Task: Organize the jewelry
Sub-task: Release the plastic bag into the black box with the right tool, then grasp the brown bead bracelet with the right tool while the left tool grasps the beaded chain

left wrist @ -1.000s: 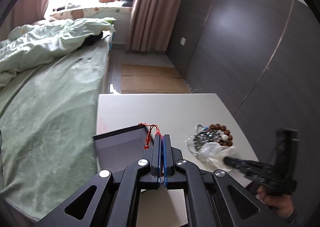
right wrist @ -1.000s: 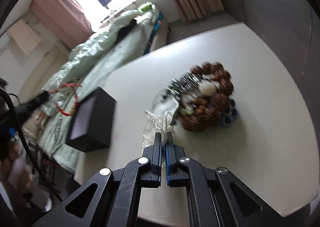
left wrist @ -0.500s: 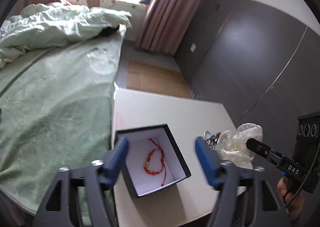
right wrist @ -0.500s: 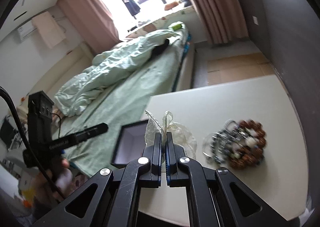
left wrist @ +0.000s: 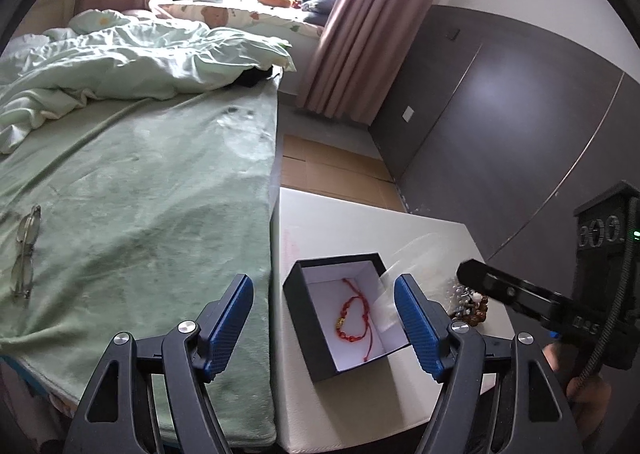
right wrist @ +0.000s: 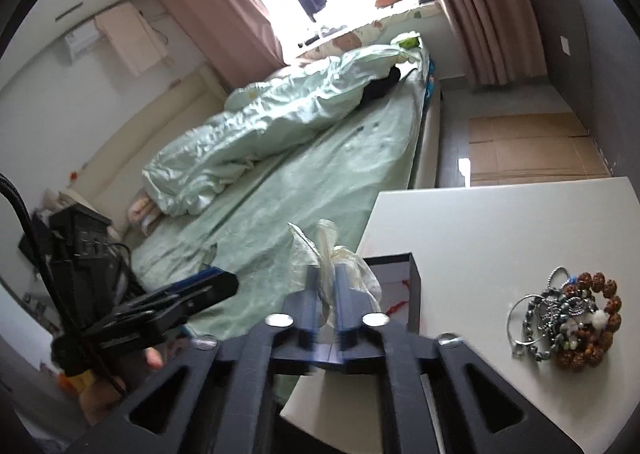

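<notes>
Red bracelet (left wrist: 354,314) lies flat on the white floor of the open black box (left wrist: 316,338), near-left corner of the white table (left wrist: 344,222), just beside the green bed (left wrist: 140,190). Left gripper (left wrist: 324,324) above the box, blue fingers (left wrist: 228,326) wide apart, nothing between them. Right gripper (right wrist: 327,290) over the box's left edge, jaws opening, crumpled clear plastic bag (right wrist: 328,254) between them; pads blurred, contact unclear. Rest of the jewelry pile (right wrist: 568,326), wooden beads plus metal chains, sits to the right of the box, apart from it.
</notes>
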Available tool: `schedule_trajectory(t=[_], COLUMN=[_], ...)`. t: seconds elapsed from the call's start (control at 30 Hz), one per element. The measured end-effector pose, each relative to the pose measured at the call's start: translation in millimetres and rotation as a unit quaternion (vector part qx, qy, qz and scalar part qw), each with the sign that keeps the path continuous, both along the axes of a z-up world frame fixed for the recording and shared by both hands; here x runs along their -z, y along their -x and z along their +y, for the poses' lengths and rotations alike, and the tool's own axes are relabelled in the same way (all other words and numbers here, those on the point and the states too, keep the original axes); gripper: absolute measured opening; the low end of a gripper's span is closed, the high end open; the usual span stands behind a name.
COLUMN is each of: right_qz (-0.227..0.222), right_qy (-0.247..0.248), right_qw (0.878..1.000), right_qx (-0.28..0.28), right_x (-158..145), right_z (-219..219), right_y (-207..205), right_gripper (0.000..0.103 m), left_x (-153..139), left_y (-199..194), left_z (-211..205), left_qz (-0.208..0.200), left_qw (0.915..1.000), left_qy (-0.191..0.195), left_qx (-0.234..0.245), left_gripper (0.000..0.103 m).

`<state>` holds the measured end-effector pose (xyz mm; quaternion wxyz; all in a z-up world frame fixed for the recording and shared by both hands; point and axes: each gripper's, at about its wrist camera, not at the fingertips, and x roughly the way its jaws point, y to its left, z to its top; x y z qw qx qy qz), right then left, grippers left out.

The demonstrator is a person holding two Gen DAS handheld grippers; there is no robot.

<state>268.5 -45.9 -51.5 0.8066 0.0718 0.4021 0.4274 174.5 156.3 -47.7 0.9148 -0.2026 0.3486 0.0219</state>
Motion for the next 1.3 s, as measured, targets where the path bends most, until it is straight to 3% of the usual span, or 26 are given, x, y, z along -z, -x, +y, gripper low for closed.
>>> schedule_trajectory(t=[0.07,0.1,0.63,1.13,1.3], right_qz=[0.021,0.022,0.030,0.061,0.071], right_qy=[-0.003,-0.009,0.014,-0.009,-0.014], right_qw=[1.000,1.000,0.992,0.978,0.975], right_qx=[0.006,0.011,0.122,0.199,0.212], right_x=[6,7,11,36,50], right_z=[0,-4,-118,-203,-222], right_y=[-5,-4,-1,-3,-4], right_gripper=[0.073,0.074,0.075,0.075,0.074], left_x=[-1,-2,-6,1,11], left_y=[0,0,-24,-57,-69], left_z=[-1,-2,-62,-135,-157], left_qz=[-0.001,-0.002,-0.002,-0.001,0.013], left_qw=[1.0000,1.0000,0.9976,0.9900,0.9864], left_qy=[-0.001,-0.003,-0.021,-0.043,-0.048], left_qx=[0.001,0.001,0.067,0.134,0.157], left_gripper=[0.074,0.074,0.074,0.074,0.064])
